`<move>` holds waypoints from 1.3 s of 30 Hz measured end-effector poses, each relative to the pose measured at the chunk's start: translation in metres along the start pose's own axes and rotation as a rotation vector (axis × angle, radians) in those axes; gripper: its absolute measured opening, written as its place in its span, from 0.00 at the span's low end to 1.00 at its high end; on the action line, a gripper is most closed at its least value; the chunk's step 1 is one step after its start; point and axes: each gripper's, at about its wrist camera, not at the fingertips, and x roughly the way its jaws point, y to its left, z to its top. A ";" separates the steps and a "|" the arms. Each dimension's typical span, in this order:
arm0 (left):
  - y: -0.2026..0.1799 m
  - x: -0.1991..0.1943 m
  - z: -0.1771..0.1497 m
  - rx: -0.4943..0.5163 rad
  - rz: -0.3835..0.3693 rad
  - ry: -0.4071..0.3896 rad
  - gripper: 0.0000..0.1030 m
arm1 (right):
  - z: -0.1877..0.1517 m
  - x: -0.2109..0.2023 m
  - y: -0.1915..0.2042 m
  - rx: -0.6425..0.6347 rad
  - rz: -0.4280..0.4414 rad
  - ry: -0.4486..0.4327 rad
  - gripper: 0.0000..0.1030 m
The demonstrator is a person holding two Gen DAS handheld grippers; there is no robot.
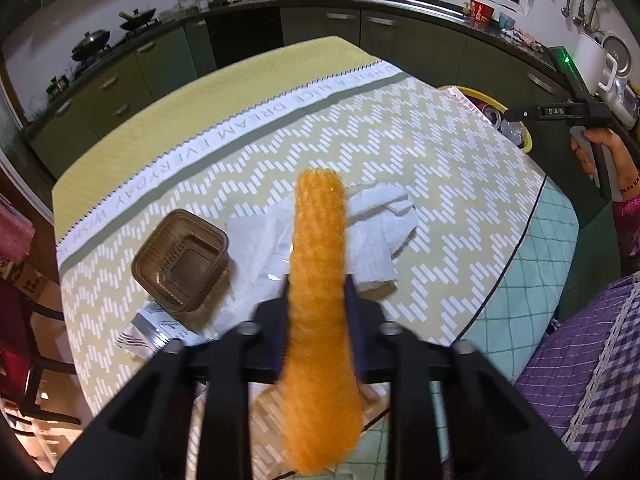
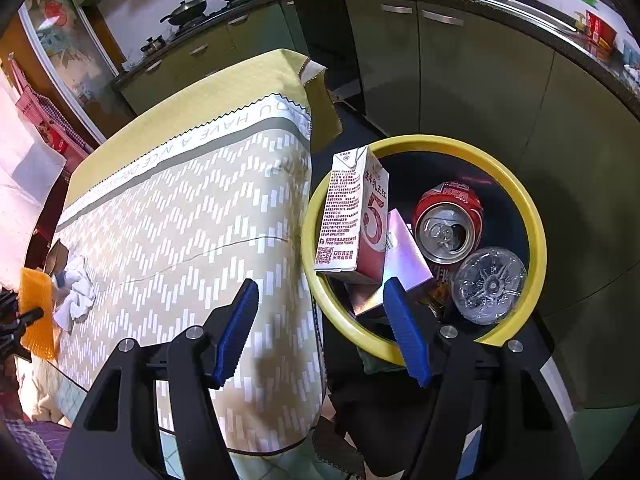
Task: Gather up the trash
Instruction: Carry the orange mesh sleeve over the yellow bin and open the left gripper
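Observation:
My left gripper is shut on an orange mesh net and holds it above the table. Under it lie a crumpled white paper towel, a brown plastic tray and a silver wrapper. My right gripper is open and empty, over the edge of the yellow-rimmed trash bin beside the table. A milk carton leans on the bin's rim. Inside lie a red can, a clear plastic bottle and a pink box. The right gripper also shows in the left wrist view.
The table has a yellow-beige zigzag cloth; its right edge meets the bin. Green kitchen cabinets and a counter with pans stand behind. The person's purple checked clothing is at the table's near right.

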 end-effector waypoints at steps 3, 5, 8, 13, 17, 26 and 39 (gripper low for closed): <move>-0.002 -0.007 0.001 0.010 0.008 -0.015 0.13 | -0.001 0.000 0.000 0.000 0.004 0.000 0.63; -0.001 -0.015 0.002 0.007 -0.008 -0.025 0.13 | -0.001 0.000 -0.001 0.001 0.007 0.000 0.63; 0.007 -0.031 0.007 -0.024 -0.037 -0.046 0.15 | -0.003 0.000 -0.004 0.005 0.011 -0.001 0.63; 0.019 -0.060 0.021 -0.042 -0.067 -0.088 0.15 | -0.008 0.001 -0.007 0.013 0.016 -0.002 0.63; 0.006 -0.071 0.043 0.001 -0.104 -0.105 0.14 | -0.011 -0.008 -0.012 0.028 0.014 -0.022 0.63; -0.094 -0.046 0.138 0.257 -0.301 -0.104 0.14 | -0.035 -0.056 -0.050 0.114 -0.037 -0.110 0.65; -0.271 0.116 0.277 0.296 -0.453 0.033 0.15 | -0.094 -0.092 -0.140 0.316 -0.084 -0.156 0.65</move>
